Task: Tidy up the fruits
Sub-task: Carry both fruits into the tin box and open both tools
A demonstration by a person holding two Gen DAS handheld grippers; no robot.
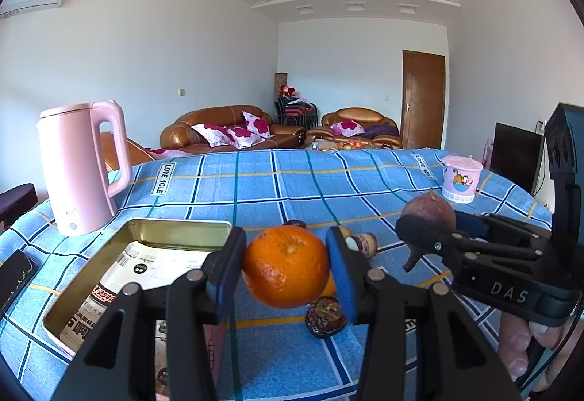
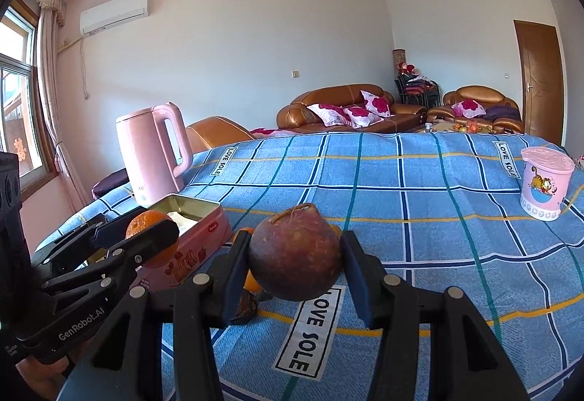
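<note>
Where cloth (image 2: 419,236) reads "LOVE SOLE", "GenRobot.AI" left tool (image 2: 153,236)

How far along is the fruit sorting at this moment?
Nothing looks sorted yet: the tin shows only printed packets, no fruit. In hand: the left gripper is shut on an orange, and the right gripper is shut on a dark red fruit, both lifted above the cloth. Left: a few small dark pieces on the cloth, plus another orange half hidden behind them.
</note>
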